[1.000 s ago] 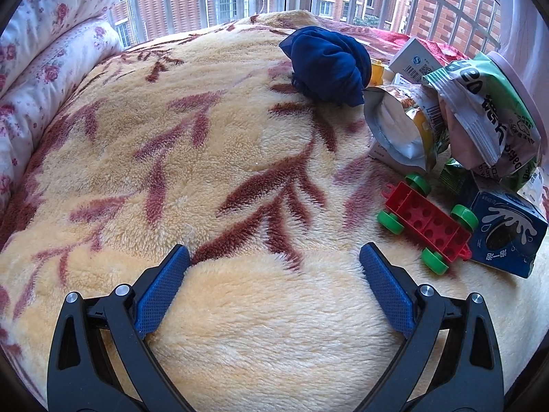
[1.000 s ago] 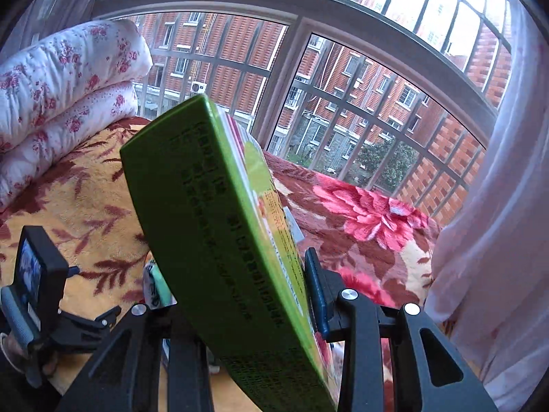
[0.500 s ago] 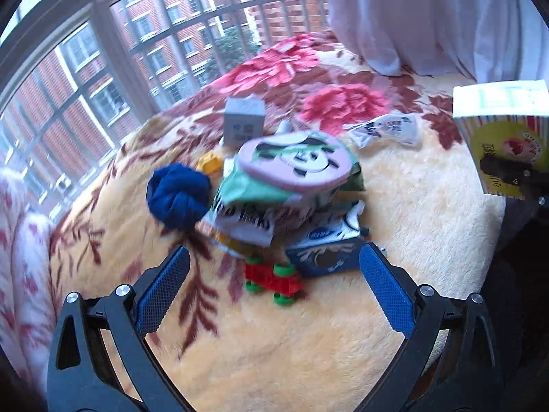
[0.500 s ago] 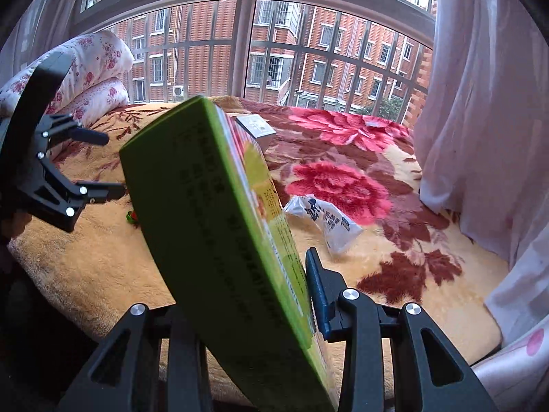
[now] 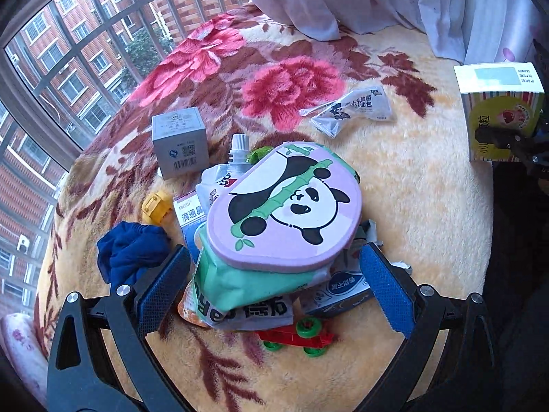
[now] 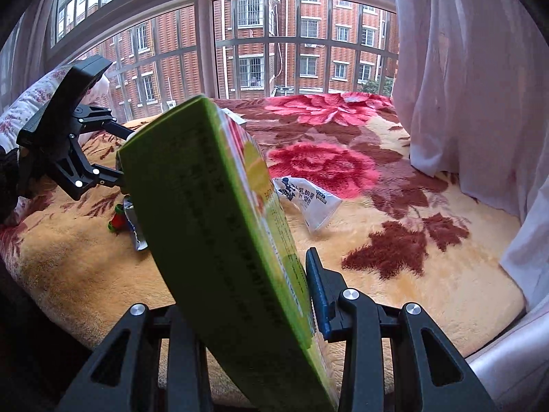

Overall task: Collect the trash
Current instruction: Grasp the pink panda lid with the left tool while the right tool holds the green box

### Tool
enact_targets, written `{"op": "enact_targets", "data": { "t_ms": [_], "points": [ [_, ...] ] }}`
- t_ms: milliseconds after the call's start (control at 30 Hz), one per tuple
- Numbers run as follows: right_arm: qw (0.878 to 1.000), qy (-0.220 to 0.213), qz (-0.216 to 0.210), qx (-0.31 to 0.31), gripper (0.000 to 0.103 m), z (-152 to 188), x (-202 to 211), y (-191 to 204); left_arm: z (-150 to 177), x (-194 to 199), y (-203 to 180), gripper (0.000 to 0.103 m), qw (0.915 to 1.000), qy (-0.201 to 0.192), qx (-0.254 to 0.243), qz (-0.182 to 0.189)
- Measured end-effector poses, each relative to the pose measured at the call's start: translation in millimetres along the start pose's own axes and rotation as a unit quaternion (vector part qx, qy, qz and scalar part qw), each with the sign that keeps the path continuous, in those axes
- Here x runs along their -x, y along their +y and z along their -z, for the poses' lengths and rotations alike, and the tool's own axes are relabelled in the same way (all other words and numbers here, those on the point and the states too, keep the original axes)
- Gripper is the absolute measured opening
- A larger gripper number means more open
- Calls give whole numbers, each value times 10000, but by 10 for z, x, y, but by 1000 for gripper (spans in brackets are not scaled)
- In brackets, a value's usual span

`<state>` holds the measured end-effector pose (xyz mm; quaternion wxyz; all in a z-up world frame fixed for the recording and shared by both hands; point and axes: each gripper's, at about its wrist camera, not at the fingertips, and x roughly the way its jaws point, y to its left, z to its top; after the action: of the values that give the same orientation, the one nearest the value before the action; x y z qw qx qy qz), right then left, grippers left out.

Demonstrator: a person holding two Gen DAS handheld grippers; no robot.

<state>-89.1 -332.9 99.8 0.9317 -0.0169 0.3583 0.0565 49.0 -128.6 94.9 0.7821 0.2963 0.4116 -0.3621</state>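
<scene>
So on my feed the right gripper (image 6: 254,295) has its fingers clamped on a green carton (image 6: 219,226), tilted, held up over the near edge of the bed (image 6: 429,274). My left gripper (image 5: 271,292) has its fingers spread wide with nothing in them, hovering over the junk pile on the blanket. Top of that pile is a pink panda lid (image 5: 284,213), sitting on a green-and-white snack bag (image 5: 240,288). A spouted pouch (image 5: 226,171) pokes out behind it, a grey box (image 5: 180,142) stands just beyond, and a red toy car (image 5: 295,338) with green wheels sits at the near side. A blue cloth (image 5: 132,254) is bunched up left of the pile. One clear wrapper (image 5: 350,111) lies off on its own by the big red flower.
</scene>
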Motion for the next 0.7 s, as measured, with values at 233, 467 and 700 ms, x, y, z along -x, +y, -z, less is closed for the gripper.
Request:
{"op": "enact_targets", "data": {
  "t_ms": [233, 467, 700],
  "points": [
    [9999, -14, 78, -110, 35, -39, -79, -66, -3, -268, 128, 95, 9990, -206, 377, 110],
    [9999, 5, 147, -72, 34, -61, -138, -18, -37, -223, -33, 64, 9913, -641, 944, -655],
    [10000, 28, -3, -37, 32, -138, -196, 63, -10, 108, -44, 51, 9668, -1030, 2029, -1162]
  ]
}}
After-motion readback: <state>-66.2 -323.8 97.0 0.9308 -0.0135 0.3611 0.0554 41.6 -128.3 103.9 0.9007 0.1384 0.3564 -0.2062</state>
